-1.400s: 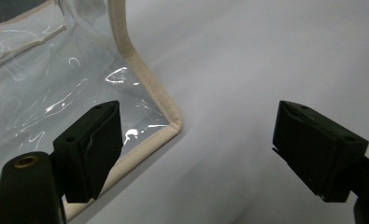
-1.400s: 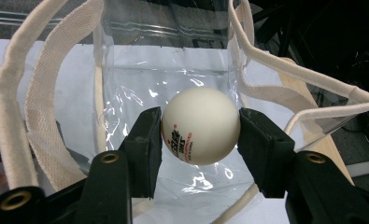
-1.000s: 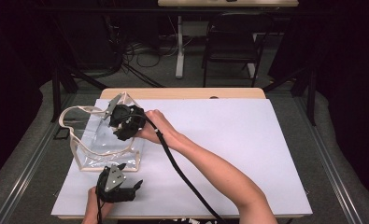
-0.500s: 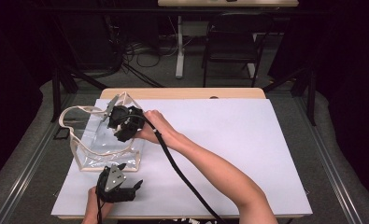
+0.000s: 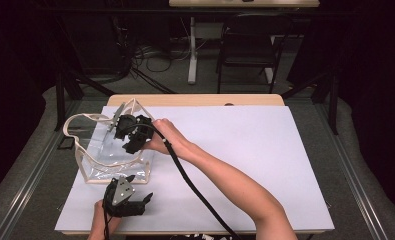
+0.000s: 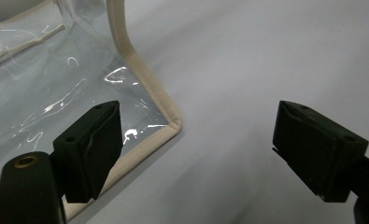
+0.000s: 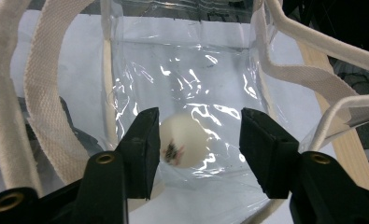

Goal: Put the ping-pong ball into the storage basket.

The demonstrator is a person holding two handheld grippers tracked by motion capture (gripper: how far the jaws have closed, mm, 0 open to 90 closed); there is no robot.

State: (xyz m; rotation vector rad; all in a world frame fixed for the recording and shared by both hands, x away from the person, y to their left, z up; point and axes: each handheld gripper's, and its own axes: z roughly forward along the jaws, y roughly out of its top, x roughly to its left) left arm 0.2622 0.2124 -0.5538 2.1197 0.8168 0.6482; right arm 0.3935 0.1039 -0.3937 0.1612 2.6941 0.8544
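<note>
A clear plastic tote bag [image 5: 102, 160] with cream straps stands open on the white table [image 5: 245, 150]. My right gripper [image 5: 130, 136] reaches into its mouth from above. In the right gripper view a white round thing [image 7: 184, 140] with a small dark and pink mark sits between the jaws of the right gripper [image 7: 198, 135]. It is against the left jaw and a gap shows on the right. Those jaws have just been opening. My left gripper [image 5: 145, 199] rests low by the bag's near corner [image 6: 166, 126], and the left gripper [image 6: 196, 140] stands wide open with nothing held.
The bag's cream straps [image 7: 46, 84] loop up on both sides of the right gripper. The table's wooden edge [image 7: 345, 140] lies just beyond the bag. A chair [image 5: 250, 45] and cables stand on the floor behind the table.
</note>
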